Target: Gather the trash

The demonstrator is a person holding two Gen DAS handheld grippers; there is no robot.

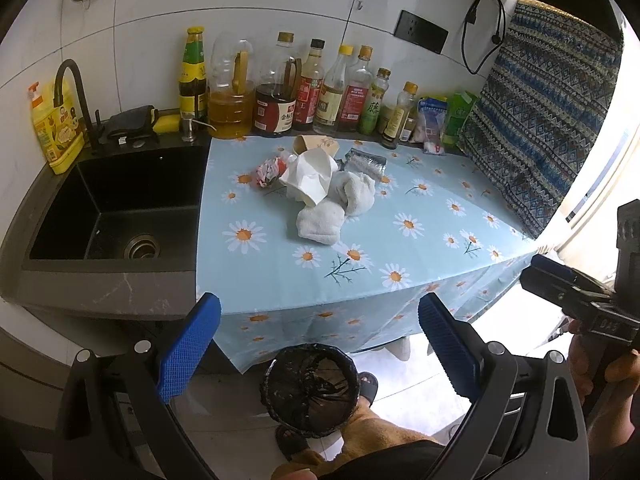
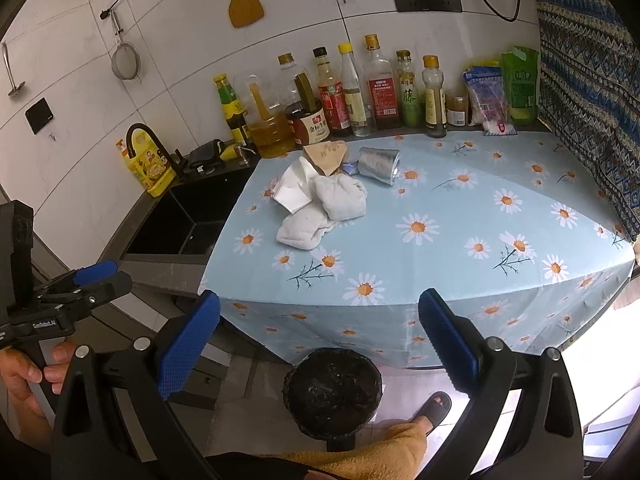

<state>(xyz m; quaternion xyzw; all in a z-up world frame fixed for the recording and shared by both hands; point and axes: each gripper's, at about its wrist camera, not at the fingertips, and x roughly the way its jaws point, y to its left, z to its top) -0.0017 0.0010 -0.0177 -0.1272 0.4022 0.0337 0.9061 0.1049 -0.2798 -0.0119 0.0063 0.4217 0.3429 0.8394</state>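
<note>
Though mostly blurred, "藤" on green bottle

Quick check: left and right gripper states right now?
Left gripper: open, holding nothing, above the trash bin.
Right gripper: open, holding nothing.

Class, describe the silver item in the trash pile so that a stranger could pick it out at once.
Start at the daisy-print tablecloth beside the black sink. Near the bottle row lies a trash pile; at its right end is a crumpled silver foil wrapper, the only shiny metallic piece among white tissues and brown paper.
</note>
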